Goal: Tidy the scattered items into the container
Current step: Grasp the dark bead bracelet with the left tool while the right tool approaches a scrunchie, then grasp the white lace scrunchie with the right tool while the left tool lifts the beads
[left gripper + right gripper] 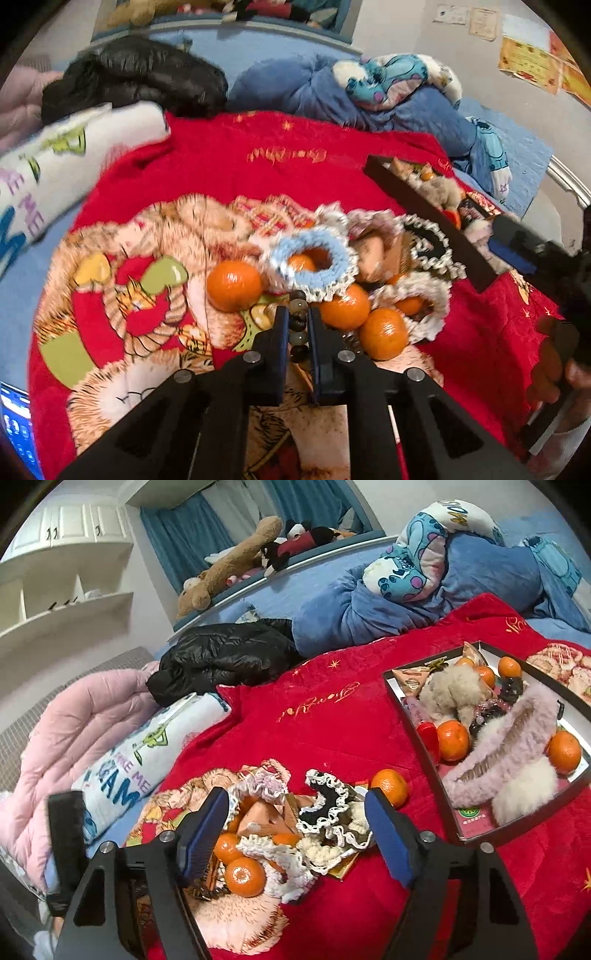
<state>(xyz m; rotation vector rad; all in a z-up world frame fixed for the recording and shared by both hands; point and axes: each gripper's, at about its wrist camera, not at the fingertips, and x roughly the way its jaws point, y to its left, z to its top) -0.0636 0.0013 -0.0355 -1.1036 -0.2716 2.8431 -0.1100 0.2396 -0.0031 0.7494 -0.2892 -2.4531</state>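
Left gripper [298, 325] clamped on a bead bracelet [299, 317]; right gripper [295, 823] jaws apart, empty, over the pile. Left on the red blanket [332, 720]: tangerines [233, 285], crocheted scrunchies [314, 258], snack packets. Farther off, the tray [417, 716] is part filled: roughly half done.

— How's my left gripper [298, 325]?

— Jaws nearly together, pinched on something, pointing at twelve o'clock, tilted downward.

— And my right gripper [295, 805]?

— Jaws wide apart, nothing pressed between the pads, aimed at twelve, tilted down.
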